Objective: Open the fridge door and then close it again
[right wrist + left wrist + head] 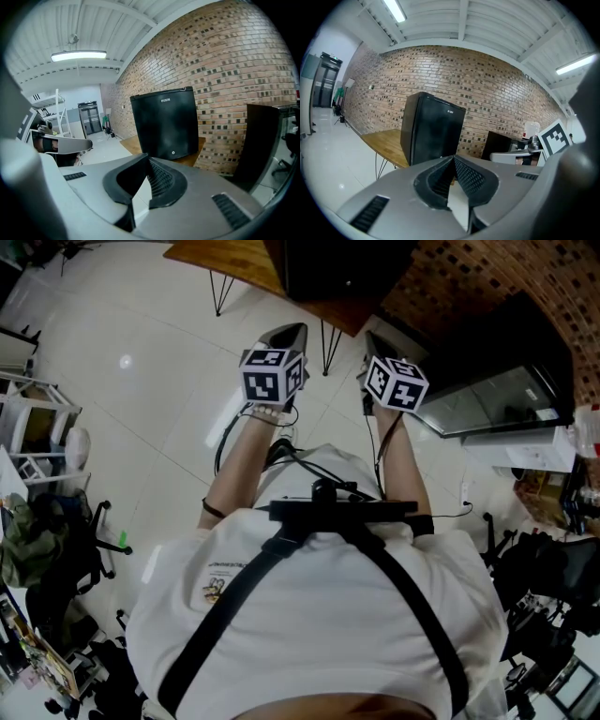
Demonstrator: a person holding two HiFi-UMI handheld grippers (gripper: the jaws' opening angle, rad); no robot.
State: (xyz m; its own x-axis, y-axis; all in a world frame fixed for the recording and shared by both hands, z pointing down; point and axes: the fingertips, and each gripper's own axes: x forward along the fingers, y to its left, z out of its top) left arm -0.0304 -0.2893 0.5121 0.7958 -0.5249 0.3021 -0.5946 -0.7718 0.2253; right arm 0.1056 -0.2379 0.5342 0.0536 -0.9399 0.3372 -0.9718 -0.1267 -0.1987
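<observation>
The jaws of the left gripper and right gripper are pressed together on nothing, well apart from the fridge. It is seen shut, set on a table by a brick wall. To open it well, one pair should be spread first and hooked on the free edge of the door. The door face is shown squarely only in the right gripper view; only the top is caught in the head view

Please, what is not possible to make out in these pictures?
- Head view: the top edge cuts off the fridge, and it is too dark for detail.
- Left gripper view: the left claw hides the fridge's foot.
- Right gripper view: the fridge's small round mark is too small to identify.
</observation>
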